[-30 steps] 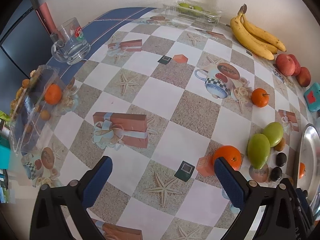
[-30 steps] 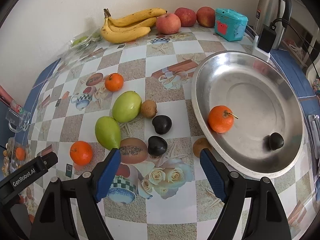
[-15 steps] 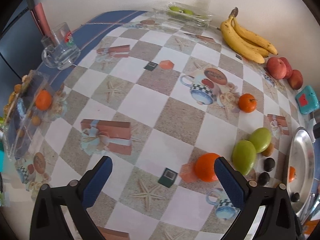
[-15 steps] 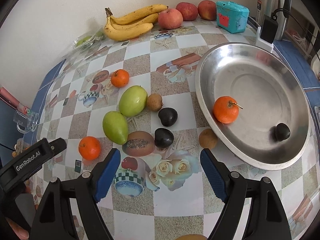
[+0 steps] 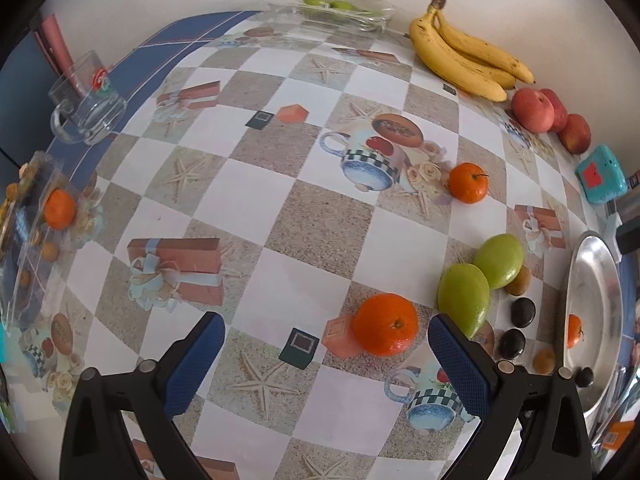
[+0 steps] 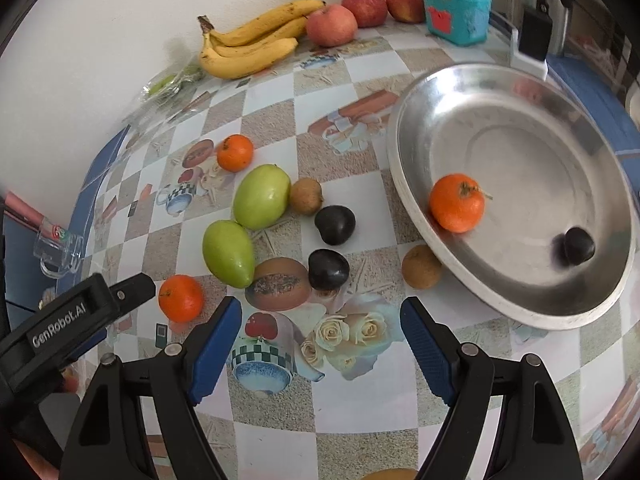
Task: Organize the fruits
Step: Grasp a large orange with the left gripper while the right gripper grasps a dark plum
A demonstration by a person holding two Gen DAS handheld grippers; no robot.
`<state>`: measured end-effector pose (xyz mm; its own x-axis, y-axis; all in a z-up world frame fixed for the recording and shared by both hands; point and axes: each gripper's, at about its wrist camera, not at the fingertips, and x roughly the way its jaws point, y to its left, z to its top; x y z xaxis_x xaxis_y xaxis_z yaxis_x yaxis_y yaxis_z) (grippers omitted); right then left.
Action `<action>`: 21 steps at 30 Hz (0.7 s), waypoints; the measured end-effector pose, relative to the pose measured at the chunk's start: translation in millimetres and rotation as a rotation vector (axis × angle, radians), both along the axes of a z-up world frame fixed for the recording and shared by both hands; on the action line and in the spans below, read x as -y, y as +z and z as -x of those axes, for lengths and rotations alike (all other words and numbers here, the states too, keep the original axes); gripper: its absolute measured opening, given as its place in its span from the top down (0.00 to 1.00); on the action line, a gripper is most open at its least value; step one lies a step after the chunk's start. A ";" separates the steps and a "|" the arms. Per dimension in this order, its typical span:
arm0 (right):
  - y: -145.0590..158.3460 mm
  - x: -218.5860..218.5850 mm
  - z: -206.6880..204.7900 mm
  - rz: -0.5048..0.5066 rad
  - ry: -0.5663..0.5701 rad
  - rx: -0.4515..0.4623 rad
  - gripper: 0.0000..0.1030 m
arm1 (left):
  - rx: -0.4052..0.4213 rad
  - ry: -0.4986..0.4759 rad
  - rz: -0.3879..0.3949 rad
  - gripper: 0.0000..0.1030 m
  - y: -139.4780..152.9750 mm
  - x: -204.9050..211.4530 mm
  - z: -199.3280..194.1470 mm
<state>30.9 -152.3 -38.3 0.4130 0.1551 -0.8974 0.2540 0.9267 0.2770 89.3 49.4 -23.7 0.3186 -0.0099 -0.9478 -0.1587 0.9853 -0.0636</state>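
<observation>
Both jaws spread wide and empty: left gripper [image 5: 326,354] hovers beside the near orange [image 5: 386,330] mid-table, right gripper [image 6: 320,344] faces dark plums [image 6: 328,269] beside the steel tray [image 6: 404,184].

loose fruits [image 6: 262,196] beside steel tray [image 6: 404,184] holding tangerine [image 6: 457,202]

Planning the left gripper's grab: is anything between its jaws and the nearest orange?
Nothing visible. The left gripper is open and the orange lies just ahead on bare tablecloth; the green mango sits beside it.

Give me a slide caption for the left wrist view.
Open left gripper nears a tangerine on the checkered tablecloth.
</observation>
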 end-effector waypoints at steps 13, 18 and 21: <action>-16.2 1.1 -16.3 0.064 0.011 -0.003 0.47 | -0.037 -0.004 0.074 0.08 -11.8 5.9 -4.7; -20.0 -1.4 -22.4 0.063 0.026 -0.002 0.53 | -0.053 -0.010 0.107 0.14 -16.1 9.9 -6.4; -21.1 -3.4 -25.5 0.064 0.034 0.002 0.58 | -0.066 -0.013 0.114 0.22 -19.2 12.2 -7.7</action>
